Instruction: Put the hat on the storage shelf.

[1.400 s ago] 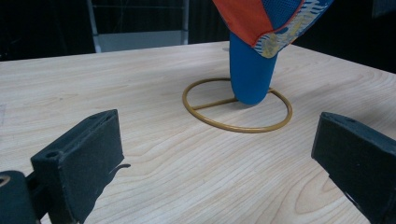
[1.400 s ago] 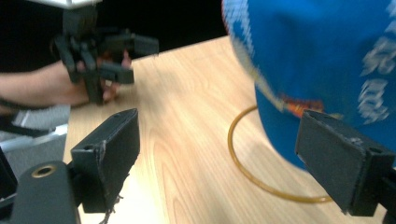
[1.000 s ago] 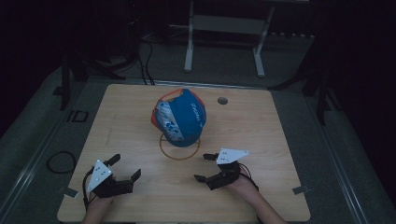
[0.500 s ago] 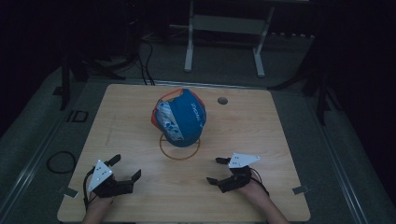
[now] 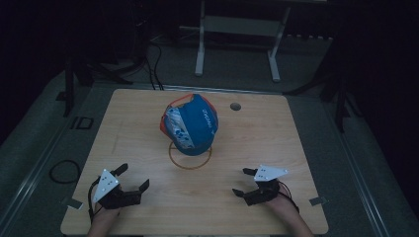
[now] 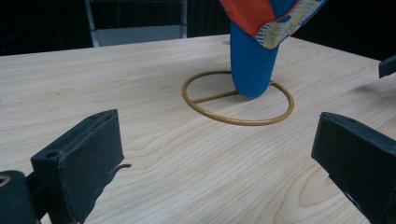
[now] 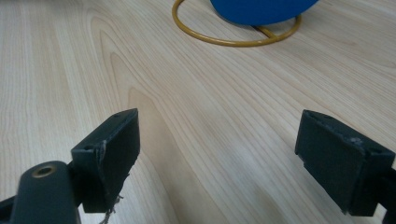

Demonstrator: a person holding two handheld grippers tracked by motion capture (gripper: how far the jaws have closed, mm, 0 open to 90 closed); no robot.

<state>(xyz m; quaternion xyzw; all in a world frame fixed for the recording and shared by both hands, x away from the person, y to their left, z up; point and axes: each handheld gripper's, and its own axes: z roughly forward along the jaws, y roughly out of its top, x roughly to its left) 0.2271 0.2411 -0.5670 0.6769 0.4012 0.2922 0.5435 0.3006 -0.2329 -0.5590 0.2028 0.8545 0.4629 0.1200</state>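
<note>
Cap (image 5: 190, 123) in blue, with an orange patch and patterned panels, sits propped on a stand near the middle of the desk (image 5: 128, 118), a little toward the far edge. Beneath it lies the stand's gold wire ring (image 5: 189, 157), flat on the wood, with a straight wire crossing it; in the left gripper view the ring (image 6: 238, 100) circles a blue part of the cap (image 6: 252, 60) that reaches down to the desk surface inside it.

Left gripper (image 5: 132, 177) rests near the near left corner of the desk, held by a hand (image 5: 104, 217) coming in over the near edge. Its fingers (image 6: 81, 163) stand spread wide apart, released, with bare wood between them and nothing held or touched. Right gripper (image 5: 244, 181) sits toward the near right corner, well apart from the cap, with a hand (image 5: 284, 205) behind it. Its fingers (image 7: 109, 149) are likewise spread wide and grip nothing; in the right gripper view the ring (image 7: 236, 32) lies ahead of them across open wood.

Between either gripper and the cap nothing stands in the way. A small round hole (image 5: 235, 106) is set in the desk near the far right corner. Beyond the far edge a pale metal frame (image 5: 237, 29) stands on the floor, and cables (image 5: 153, 64) trail along the floor to the far left.
</note>
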